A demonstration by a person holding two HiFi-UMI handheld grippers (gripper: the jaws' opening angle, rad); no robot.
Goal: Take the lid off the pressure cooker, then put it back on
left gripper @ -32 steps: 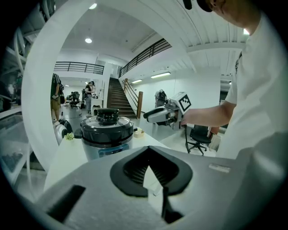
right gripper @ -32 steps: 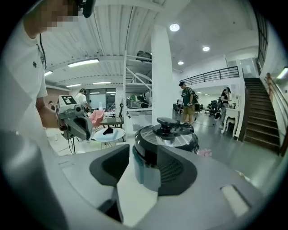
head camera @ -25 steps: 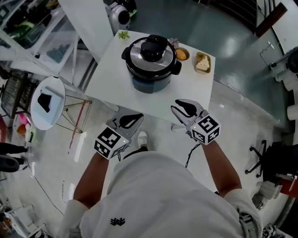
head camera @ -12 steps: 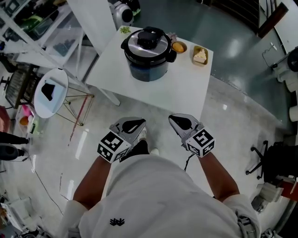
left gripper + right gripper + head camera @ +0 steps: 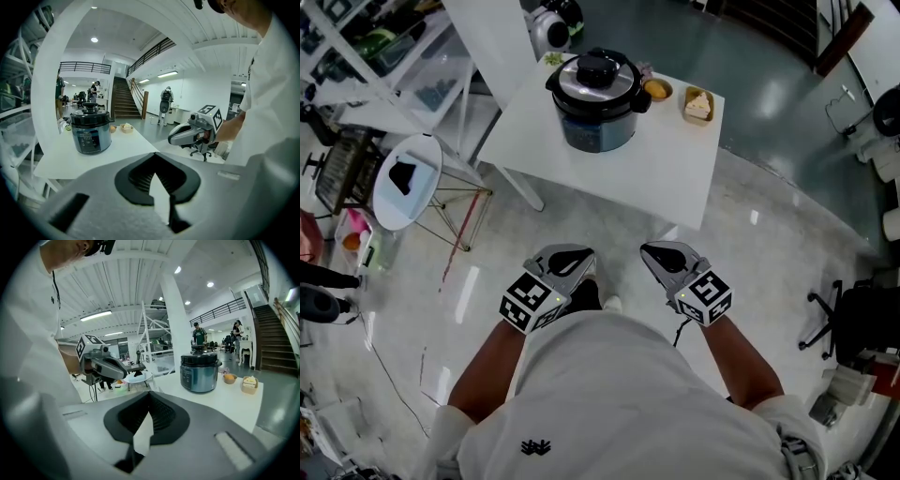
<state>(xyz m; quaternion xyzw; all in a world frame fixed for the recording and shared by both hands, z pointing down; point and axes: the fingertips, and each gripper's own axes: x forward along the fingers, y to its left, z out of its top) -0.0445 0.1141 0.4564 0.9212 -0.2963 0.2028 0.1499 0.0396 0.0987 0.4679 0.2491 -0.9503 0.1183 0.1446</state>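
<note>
Head view: we hold the left gripper (image 5: 567,255) and right gripper (image 5: 666,251) above the floor (image 5: 478,300), short of the white desk (image 5: 656,164). The dark round pressure cooker (image 5: 593,122) stands near its far left corner, silver lid (image 5: 619,86) on. Left gripper view: jaws closed, empty. Right gripper view: the same.

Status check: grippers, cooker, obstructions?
Left gripper, right gripper shut, empty, short of table. Lid on cooker. Two dishes beside it, not blocking.

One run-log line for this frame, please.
lid: on pressure cooker | left gripper: shut, empty | right gripper: shut, empty | both short of table
</note>
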